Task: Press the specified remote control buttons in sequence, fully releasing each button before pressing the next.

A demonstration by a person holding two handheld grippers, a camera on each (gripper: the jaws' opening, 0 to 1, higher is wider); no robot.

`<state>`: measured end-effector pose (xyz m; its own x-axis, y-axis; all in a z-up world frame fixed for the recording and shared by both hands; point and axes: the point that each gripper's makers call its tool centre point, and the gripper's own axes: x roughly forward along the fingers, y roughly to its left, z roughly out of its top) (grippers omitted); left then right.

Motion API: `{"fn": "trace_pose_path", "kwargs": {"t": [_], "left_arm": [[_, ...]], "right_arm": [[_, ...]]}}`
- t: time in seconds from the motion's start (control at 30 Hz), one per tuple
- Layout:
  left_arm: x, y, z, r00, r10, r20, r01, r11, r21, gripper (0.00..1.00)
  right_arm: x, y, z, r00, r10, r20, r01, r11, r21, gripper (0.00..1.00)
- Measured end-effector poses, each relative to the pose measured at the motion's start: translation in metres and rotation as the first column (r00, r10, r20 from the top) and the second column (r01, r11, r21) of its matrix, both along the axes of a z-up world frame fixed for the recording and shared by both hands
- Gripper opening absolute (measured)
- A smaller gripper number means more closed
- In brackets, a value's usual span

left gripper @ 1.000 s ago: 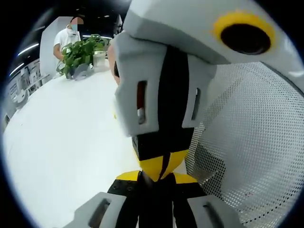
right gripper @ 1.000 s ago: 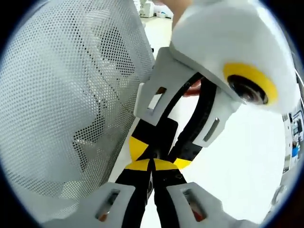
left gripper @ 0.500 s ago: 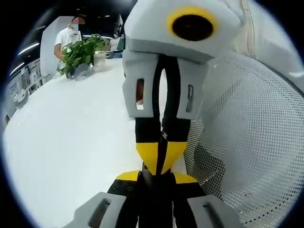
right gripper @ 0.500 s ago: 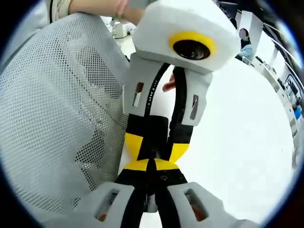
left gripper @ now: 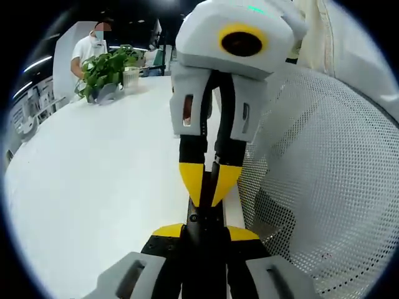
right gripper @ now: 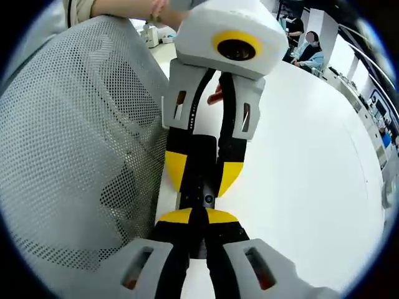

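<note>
Down at the left gripper [left gripper: 206, 232], the yellow-tipped jaws stand a little apart with a slim dark bar wedged between them. That bar is the remote control [left gripper: 204, 218], seen end on, and it fills the gap, so the jaws are clamped across it. No buttons can be made out from here.

Straight ahead, nose to nose, is the right gripper [right gripper: 198, 217]. In the right gripper view its own jaws are drawn almost together, with only a thin dark strip between the yellow pads. It grips the remote's other end across the narrow side. The remote bridges the short space between the two sets of tips, with a small round mark showing on its dark face.

Just beside both grippers sits a white mesh basket [left gripper: 324, 187], its perforated wall curving up on the right of the left gripper view and on the left of the right gripper view.

Everything rests over a white table [left gripper: 93, 187]. At its far edge is a leafy green plant [left gripper: 106, 68], with a person [left gripper: 87, 47] in white standing behind it.
</note>
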<state>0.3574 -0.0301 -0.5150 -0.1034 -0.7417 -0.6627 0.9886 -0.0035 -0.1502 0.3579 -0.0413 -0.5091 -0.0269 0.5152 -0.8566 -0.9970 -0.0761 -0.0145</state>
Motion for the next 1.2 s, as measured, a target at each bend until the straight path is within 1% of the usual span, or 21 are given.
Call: {"fn": "trace_pose_path", "kwargs": {"t": [0.37, 0.5, 0.53, 0.6, 0.73, 0.8, 0.97, 1.2], "left_arm": [[-0.001, 0.0, 0.001, 1.0, 0.002, -0.002, -0.002, 1.0, -0.002, 0.24], [-0.001, 0.0, 0.001, 1.0, 0.003, -0.002, -0.003, 1.0, -0.003, 0.24], [-0.001, 0.0, 0.001, 1.0, 0.003, -0.003, -0.003, 1.0, -0.003, 0.24], [-0.001, 0.0, 0.001, 1.0, 0.005, -0.005, -0.005, 1.0, -0.004, 0.24], [0.0, 0.0, 0.001, 1.0, 0.005, -0.004, -0.005, 1.0, -0.004, 0.24], [0.0, 0.001, 0.001, 1.0, 0.004, -0.003, -0.004, 1.0, -0.004, 0.24], [0.0, 0.0, 0.001, 1.0, 0.005, -0.003, -0.005, 1.0, -0.005, 0.24], [0.0, 0.0, 0.001, 1.0, 0.003, -0.002, -0.003, 1.0, -0.003, 0.24]], "right_arm": [[-0.001, -0.014, 0.0, 1.0, -0.026, 0.011, 0.026, 1.0, -0.002, 0.04], [-0.001, -0.021, 0.001, 0.999, -0.048, 0.005, 0.048, 0.999, 0.001, 0.04], [-0.001, -0.024, 0.0, 0.999, -0.054, 0.006, 0.054, 0.999, -0.008, 0.04], [-0.001, -0.029, 0.0, 0.998, -0.065, 0.001, 0.065, 0.998, -0.01, 0.05], [-0.001, -0.037, 0.0, 0.997, -0.081, 0.003, 0.081, 0.997, -0.012, 0.04], [-0.001, -0.037, 0.0, 0.996, -0.089, 0.002, 0.089, 0.996, -0.006, 0.04], [-0.001, -0.036, 0.0, 0.998, -0.06, 0.021, 0.061, 0.998, -0.019, 0.04], [-0.001, -0.036, 0.0, 0.998, -0.061, 0.023, 0.062, 0.998, -0.022, 0.05]]}}
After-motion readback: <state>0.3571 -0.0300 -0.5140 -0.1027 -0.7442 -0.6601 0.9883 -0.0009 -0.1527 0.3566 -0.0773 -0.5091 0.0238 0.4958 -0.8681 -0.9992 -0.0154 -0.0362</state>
